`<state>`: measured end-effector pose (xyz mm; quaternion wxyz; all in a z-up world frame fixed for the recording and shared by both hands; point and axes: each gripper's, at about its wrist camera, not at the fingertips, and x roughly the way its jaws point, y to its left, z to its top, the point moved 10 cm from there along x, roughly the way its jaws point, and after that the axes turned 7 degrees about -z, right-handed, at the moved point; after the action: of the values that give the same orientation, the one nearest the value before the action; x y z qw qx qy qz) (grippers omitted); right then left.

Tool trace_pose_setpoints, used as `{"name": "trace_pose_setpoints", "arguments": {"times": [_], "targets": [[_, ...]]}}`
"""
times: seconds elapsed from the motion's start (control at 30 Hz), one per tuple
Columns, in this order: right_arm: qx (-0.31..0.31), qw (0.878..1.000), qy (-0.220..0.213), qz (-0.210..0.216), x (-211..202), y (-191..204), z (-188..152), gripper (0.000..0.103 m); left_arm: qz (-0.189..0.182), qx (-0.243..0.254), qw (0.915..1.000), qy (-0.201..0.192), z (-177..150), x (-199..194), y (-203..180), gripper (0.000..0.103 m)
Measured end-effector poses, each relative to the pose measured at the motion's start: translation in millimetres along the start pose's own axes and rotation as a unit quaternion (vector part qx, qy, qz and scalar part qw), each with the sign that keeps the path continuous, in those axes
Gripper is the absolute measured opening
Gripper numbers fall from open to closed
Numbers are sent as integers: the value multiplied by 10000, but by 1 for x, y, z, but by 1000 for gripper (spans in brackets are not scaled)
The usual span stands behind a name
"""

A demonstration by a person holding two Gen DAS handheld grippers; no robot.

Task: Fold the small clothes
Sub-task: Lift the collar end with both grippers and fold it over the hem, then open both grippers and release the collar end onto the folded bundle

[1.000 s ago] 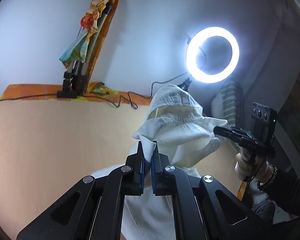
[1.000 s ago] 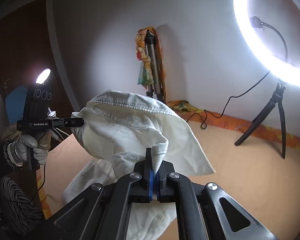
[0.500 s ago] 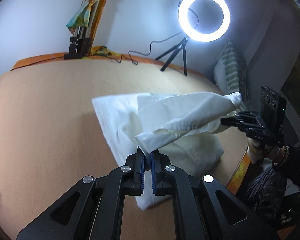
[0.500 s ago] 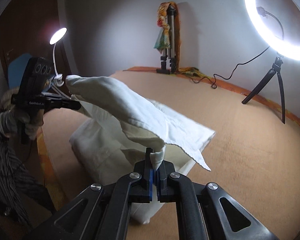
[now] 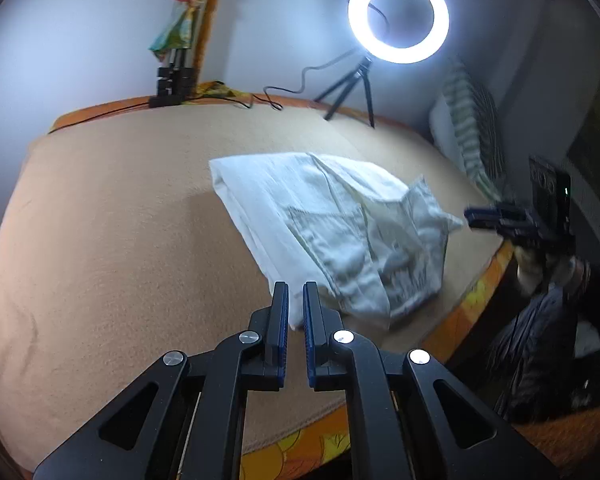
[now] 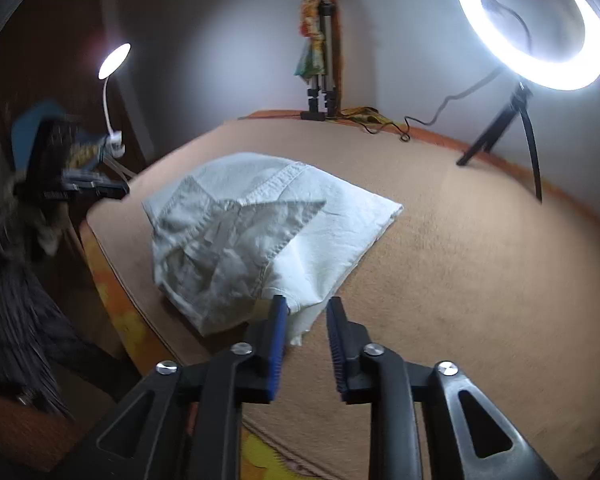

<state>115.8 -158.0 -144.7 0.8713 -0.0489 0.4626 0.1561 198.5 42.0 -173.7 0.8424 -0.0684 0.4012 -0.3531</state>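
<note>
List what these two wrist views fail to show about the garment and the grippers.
- Garment underside and inner layers: hidden by its own top fold, both views.
- Right gripper in the left view: motion-blurred, jaws unreadable.
- Left gripper in the right view: blurred, dim.
- Hands: cut off by the edges.

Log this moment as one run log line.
phase: release after fold | left gripper: open | right gripper: open | white garment: folded on bed
</note>
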Motion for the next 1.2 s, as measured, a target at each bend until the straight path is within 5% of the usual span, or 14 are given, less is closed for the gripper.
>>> {"name": "trace_pose_setpoints", "arguments": {"times": [0.17,0.37,0.43,0.47,0.53,0.63,0.77,0.97,1.2], "targets": [[1415,9879,230,591,15,-12,0,37,71,-199,9995,-223,17,16,3,6],[2752,9470,647,1529,43,-14,-13,37,-102,-113,9999,-82,24,39,-9,6],[2971,9364,619,1760,48,-11,-12,29,-139,-52,9999,45,24,47,-12,6],[3054,9321,605,1849,51,-8,-9,16,-161,-29,9998,111,23,51,-14,6],[3000,9357,571,1767,52,-4,-3,5,-147,59,9996,220,23,57,-16,6],[2637,9500,407,1621,43,4,8,2,-191,84,9991,364,21,63,-18,6],[1815,9773,745,797,50,8,-19,1,-153,-81,9971,741,-5,77,-5,6],[1791,9788,764,639,50,0,-30,7,-268,-184,9967,741,-15,67,-3,6],[1663,9844,-31,577,11,-19,18,18,-303,-89,9994,168,31,44,-12,6]]}}
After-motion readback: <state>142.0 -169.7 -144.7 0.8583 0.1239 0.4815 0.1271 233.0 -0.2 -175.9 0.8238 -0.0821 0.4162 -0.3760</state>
